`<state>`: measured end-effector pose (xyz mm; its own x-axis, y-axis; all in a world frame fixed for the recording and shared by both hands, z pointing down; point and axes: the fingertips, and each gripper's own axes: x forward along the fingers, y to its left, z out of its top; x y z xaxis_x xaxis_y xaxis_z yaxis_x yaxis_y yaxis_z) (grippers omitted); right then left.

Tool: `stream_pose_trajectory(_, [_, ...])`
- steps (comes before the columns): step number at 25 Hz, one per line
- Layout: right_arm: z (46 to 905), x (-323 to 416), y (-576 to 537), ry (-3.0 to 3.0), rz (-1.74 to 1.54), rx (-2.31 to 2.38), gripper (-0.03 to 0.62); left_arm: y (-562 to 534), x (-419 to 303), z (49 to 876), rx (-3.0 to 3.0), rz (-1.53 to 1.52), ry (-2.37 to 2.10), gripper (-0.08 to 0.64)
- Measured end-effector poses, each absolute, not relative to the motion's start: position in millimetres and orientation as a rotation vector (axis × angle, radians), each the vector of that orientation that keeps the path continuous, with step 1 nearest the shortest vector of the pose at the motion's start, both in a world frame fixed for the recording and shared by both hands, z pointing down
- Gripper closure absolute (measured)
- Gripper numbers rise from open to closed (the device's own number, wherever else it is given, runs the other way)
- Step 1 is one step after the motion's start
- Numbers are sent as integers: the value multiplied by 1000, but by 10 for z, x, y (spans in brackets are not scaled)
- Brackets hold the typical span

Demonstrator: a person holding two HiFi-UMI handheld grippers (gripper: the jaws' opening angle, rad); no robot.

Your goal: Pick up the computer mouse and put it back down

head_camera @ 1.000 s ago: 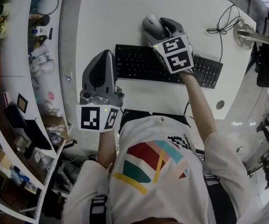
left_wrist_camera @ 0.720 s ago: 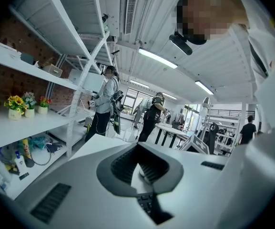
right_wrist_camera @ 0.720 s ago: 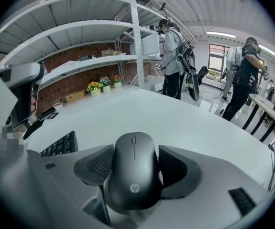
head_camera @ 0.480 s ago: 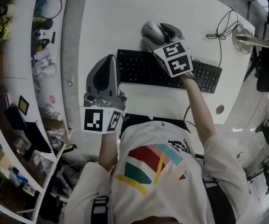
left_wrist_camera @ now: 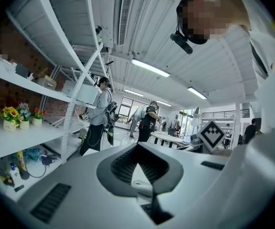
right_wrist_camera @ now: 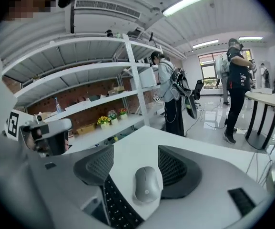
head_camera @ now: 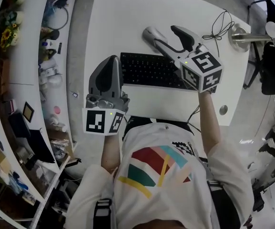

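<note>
The grey computer mouse (right_wrist_camera: 147, 184) lies on the white table (head_camera: 123, 13), just past the far edge of the black keyboard (head_camera: 144, 69). My right gripper (head_camera: 162, 31) hangs above it, tilted down, jaws open wide. In the right gripper view the mouse shows between the two fingers (right_wrist_camera: 180, 171) without touching them. In the head view the left finger hides most of the mouse. My left gripper (head_camera: 109, 61) is held level near the keyboard's left end, its jaws shut on nothing (left_wrist_camera: 138, 147).
A black cable (head_camera: 221, 22) and a round metal base (head_camera: 240, 35) sit at the table's far right. White shelves (head_camera: 46, 56) with small items run along the left. People stand in the room beyond the table (right_wrist_camera: 168, 99).
My right gripper has lifted up and to the right, away from the mouse, with its jaws still open. The mouse stays on the table. The left gripper rose a little.
</note>
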<state>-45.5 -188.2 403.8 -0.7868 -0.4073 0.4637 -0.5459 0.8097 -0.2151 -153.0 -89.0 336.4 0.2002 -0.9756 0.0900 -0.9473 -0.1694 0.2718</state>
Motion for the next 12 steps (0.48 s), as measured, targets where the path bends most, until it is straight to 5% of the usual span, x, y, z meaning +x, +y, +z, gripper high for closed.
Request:
stream_pose_trajectory(3, [3537,-237,-1787,-2674,423,853,295,-843,-1466,3145,2276,-189,-1817,515])
stream_pose_trajectory(8, [2809,308,-1522,-2739,309,1150,531,-750,-1300,2810,2330,-251,-1788,515])
stream_pose_trajectory(12, [2434,646,-1288,-2781,246,1325,561,-726,-1193,2534,2398,-289,-1773,515])
